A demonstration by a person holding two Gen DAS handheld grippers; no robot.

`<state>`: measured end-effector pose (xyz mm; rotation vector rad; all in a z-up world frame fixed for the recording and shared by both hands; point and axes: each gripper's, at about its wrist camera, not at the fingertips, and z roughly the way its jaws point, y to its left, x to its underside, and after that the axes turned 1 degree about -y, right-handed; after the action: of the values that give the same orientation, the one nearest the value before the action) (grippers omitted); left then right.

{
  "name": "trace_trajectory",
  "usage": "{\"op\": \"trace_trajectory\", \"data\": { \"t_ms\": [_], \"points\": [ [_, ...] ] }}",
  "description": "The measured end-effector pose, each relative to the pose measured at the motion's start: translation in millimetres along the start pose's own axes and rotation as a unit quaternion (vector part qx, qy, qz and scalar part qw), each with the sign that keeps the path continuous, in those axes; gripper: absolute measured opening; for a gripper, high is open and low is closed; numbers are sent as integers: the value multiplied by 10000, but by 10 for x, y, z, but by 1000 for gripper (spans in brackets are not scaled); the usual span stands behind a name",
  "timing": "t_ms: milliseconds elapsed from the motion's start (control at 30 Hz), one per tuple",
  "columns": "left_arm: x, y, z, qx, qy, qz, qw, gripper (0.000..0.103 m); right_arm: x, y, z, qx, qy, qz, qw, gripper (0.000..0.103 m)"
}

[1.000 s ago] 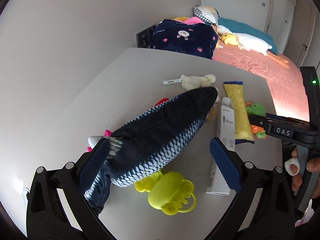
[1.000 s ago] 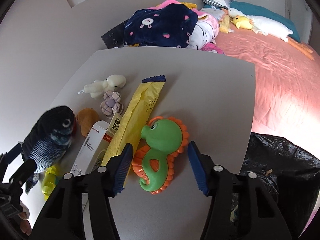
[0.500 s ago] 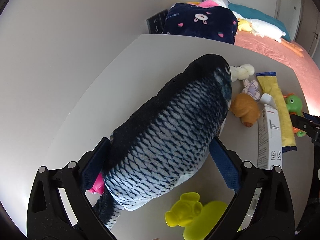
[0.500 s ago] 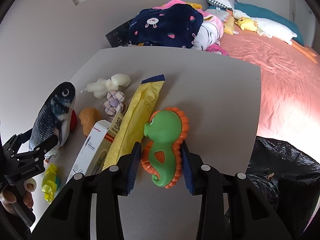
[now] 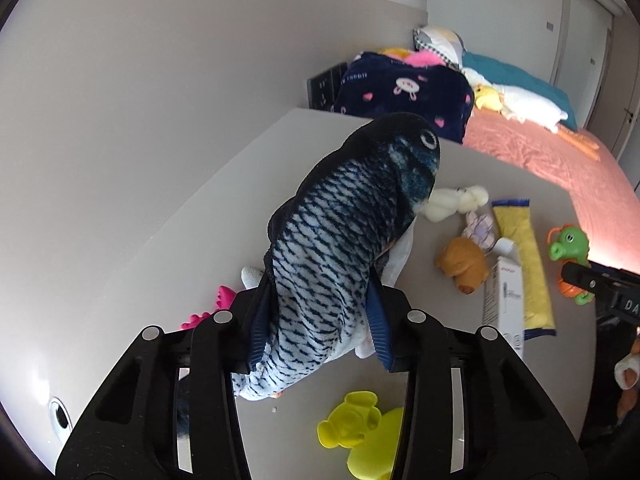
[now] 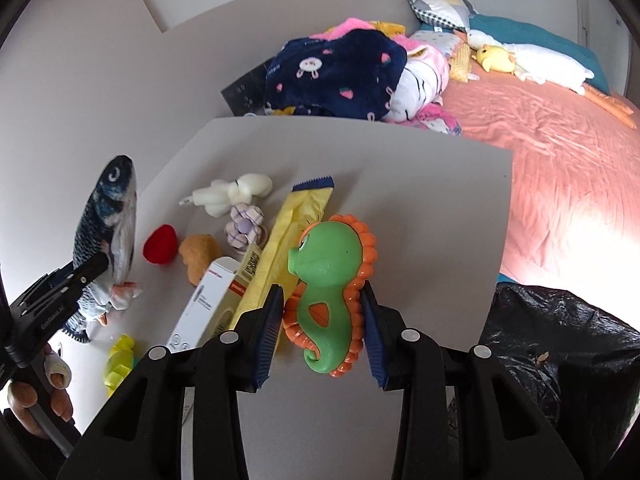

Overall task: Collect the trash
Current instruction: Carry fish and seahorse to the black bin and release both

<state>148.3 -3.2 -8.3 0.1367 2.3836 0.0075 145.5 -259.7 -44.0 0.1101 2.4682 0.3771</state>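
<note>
My left gripper (image 5: 316,320) is shut on the lower body of a blue-scaled plush fish (image 5: 352,208), which stands head-up above the grey table (image 5: 248,208). In the right wrist view the fish (image 6: 108,216) hangs at the left edge. My right gripper (image 6: 322,316) is shut on a green and orange seahorse toy (image 6: 332,256), its blue pads pressing both sides. A long yellow wrapper (image 6: 296,232) and a white carton (image 6: 204,304) lie on the table (image 6: 400,184) just left of the seahorse. A black trash bag (image 6: 560,344) sits open at the lower right.
Small toys are scattered on the table: a red one (image 6: 160,244), a brown plush (image 6: 198,256), a cream plush (image 6: 232,196), a purple flower (image 6: 244,226) and a yellow toy (image 5: 360,428). A bed (image 6: 560,160) with a navy blanket (image 6: 340,76) borders the far side.
My left gripper closed on the fish, which swung from lying slanted to head-up. My right gripper closed from wide around the seahorse onto its sides.
</note>
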Motion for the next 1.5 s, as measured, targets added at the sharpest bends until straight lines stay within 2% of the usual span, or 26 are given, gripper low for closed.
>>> {"op": "trace_trajectory", "data": {
  "t_ms": [400, 967, 1500],
  "points": [
    [-87, -285, -543, 199, -312, 48, 9993, 42, 33, -147, -465, -131, -345, 72, 9993, 40],
    [-78, -1283, -930, 755, -500, 508, 9946, 42, 209, -644, -1260, -86, -806, 171, 9966, 40],
    [-74, -2146, -1109, 1402, -581, 1113, 9821, 43, 448, -1275, -1817, 275, -1196, 679, 9901, 40]
  ]
}}
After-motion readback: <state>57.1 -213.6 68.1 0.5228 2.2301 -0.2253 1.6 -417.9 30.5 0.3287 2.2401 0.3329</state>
